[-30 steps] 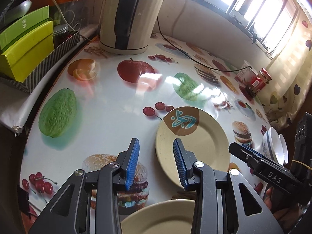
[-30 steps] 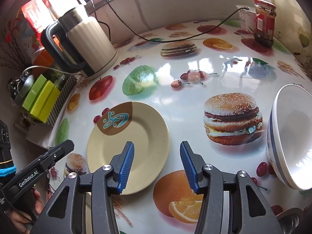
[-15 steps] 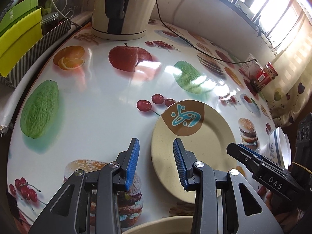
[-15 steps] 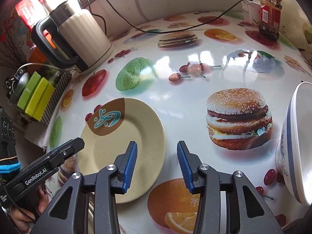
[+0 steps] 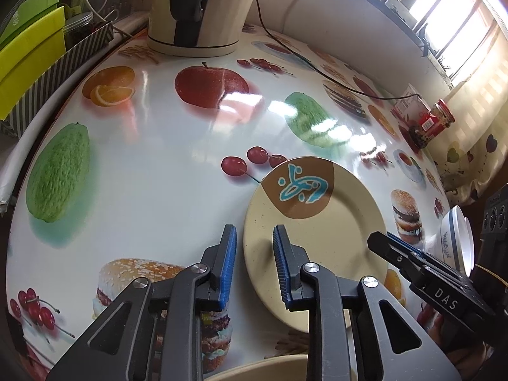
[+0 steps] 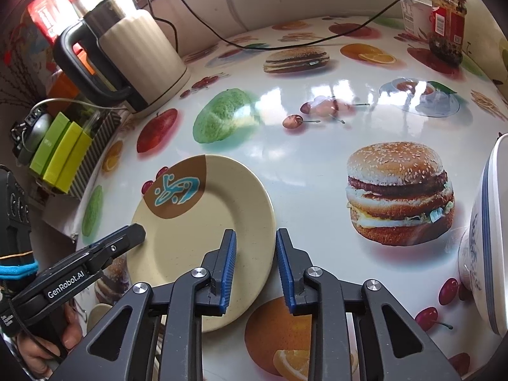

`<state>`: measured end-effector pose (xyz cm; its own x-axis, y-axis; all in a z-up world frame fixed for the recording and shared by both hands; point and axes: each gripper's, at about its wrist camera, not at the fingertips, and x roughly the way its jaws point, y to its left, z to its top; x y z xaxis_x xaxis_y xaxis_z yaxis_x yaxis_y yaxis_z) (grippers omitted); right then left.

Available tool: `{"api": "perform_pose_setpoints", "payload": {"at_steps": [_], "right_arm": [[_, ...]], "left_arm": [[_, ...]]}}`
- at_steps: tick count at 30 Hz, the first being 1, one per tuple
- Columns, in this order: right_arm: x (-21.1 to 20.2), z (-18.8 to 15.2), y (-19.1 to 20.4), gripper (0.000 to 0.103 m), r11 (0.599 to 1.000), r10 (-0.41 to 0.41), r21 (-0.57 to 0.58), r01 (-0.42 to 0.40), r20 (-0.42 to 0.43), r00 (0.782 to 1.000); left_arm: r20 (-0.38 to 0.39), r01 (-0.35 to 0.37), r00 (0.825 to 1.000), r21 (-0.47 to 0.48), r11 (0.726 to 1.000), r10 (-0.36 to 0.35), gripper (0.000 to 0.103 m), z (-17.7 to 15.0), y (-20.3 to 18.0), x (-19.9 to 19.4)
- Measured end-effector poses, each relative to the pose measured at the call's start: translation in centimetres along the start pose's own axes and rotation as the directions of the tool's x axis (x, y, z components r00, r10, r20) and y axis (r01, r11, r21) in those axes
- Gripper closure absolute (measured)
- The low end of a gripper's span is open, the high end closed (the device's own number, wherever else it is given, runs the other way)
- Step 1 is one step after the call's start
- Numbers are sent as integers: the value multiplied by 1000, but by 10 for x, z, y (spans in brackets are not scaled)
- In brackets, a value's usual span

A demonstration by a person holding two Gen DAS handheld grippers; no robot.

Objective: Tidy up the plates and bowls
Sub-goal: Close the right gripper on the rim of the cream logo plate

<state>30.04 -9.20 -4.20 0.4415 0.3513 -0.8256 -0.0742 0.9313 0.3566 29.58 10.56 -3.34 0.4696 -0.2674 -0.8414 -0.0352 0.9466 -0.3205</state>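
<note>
A cream plate with a brown patch and blue motif (image 5: 317, 231) lies flat on the fruit-print table; it also shows in the right wrist view (image 6: 203, 222). My left gripper (image 5: 254, 263) is open, its jaws straddling the plate's near left rim. My right gripper (image 6: 255, 266) is open, its jaws straddling the plate's near right rim. A second cream plate's rim (image 5: 260, 371) shows at the bottom edge. White bowls with blue pattern (image 5: 457, 238) sit at the right; in the right wrist view (image 6: 489, 238) they are at the far right.
A cream electric kettle (image 5: 197, 9) (image 6: 136, 57) stands at the back with its cord (image 6: 285, 41). A striped box with green packets (image 5: 35, 63) sits at the left edge. A red-labelled jar (image 6: 446, 22) and a carton (image 5: 409, 104) stand at the back right.
Both grippers have moved forward and down toward the plate, one to each side of its near rim. The jaws have stayed open. The plate has not moved.
</note>
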Motion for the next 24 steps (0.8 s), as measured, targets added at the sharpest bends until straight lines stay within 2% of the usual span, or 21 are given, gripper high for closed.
{"api": "perform_pose_setpoints", "payload": {"at_steps": [7, 11, 14, 24], "right_arm": [[0, 0, 0, 78, 1000, 3, 0, -3, 1, 1000], [0, 1, -1, 81, 1000, 3, 8, -3, 3, 1000], [0, 0, -2, 84, 1000, 5, 14, -5, 4, 1000], [0, 0, -4, 85, 1000, 2, 23, -2, 11, 1000]], "left_arm": [[-2, 17, 1000, -6, 1000, -17, 78, 2, 0, 2], [3, 9, 1000, -2, 1000, -9, 78, 1, -1, 1], [4, 0, 1000, -5, 1000, 0, 84, 1, 0, 2], [9, 6, 1000, -11, 1000, -6, 84, 0, 2, 1]]}}
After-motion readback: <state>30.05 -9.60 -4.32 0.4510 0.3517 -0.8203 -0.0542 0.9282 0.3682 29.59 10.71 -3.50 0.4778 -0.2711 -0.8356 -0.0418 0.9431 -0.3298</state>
